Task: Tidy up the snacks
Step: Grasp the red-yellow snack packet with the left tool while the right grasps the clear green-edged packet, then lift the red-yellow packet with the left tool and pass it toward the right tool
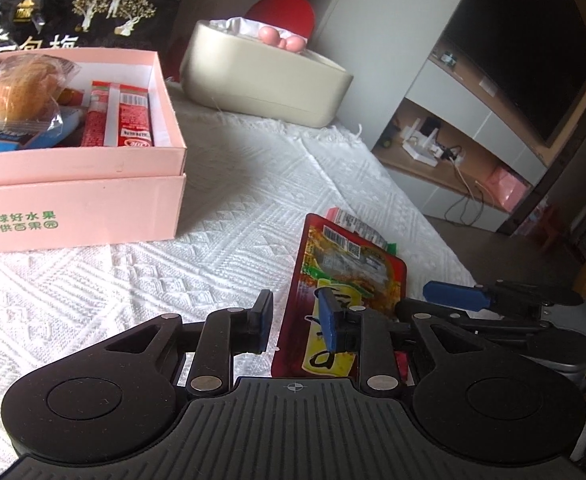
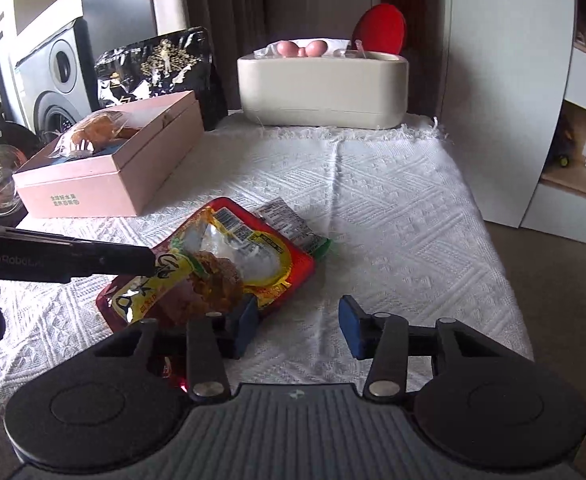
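A red and yellow snack packet lies on the white cloth, on top of a second packet with a green edge. My left gripper stands narrowly open over the red packet's left edge: its right pad is over the wrapper and its left pad is over bare cloth. In the right wrist view, one of its fingers reaches onto the packet from the left. My right gripper is open over cloth, and its left pad touches the packet's near corner. A pink box holds a wrapped bun and red sachets.
A black snack bag stands behind the pink box. A cream container sits at the far end of the table. The cloth-covered table drops off on the right, toward a TV cabinet.
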`<act>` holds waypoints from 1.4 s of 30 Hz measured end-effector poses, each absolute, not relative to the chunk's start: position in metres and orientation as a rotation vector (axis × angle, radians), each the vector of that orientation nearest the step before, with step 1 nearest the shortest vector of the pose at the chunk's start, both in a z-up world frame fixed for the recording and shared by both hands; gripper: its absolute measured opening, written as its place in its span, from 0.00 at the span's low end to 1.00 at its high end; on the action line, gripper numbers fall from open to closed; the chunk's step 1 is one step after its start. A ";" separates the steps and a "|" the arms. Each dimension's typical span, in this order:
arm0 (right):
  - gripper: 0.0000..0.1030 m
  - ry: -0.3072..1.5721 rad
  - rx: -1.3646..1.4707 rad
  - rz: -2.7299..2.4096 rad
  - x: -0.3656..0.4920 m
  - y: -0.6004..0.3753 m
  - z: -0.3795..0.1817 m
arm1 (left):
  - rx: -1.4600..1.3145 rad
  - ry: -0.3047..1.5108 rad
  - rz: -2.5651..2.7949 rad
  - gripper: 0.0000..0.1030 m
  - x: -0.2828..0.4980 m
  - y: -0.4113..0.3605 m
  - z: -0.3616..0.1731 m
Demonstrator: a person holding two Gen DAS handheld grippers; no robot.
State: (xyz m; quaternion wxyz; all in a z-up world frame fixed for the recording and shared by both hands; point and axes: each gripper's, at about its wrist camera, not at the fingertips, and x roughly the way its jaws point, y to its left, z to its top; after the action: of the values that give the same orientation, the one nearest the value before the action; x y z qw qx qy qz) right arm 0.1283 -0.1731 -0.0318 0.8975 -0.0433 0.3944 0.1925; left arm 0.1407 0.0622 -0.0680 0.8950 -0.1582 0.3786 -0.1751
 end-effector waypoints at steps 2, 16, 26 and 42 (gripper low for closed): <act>0.41 0.823 -0.074 0.454 0.131 -0.169 -0.029 | -0.325 0.787 -0.353 0.28 0.137 0.065 -0.068; 0.60 0.765 -0.024 0.581 0.161 -0.150 -0.004 | -0.310 0.736 -0.148 0.30 0.096 0.112 -0.047; 0.65 0.860 0.020 0.411 0.182 -0.156 -0.044 | -0.234 0.779 -0.233 0.30 0.095 0.072 -0.057; 0.58 0.798 -0.011 0.550 0.122 -0.155 -0.021 | -0.366 0.803 -0.187 0.30 0.104 0.095 -0.066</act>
State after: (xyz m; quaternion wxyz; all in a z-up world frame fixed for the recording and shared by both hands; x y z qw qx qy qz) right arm 0.1216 -0.1552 -0.0215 0.8849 -0.0055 0.3833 0.2644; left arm 0.1043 0.0950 -0.0658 0.8999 -0.1771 0.3882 -0.0906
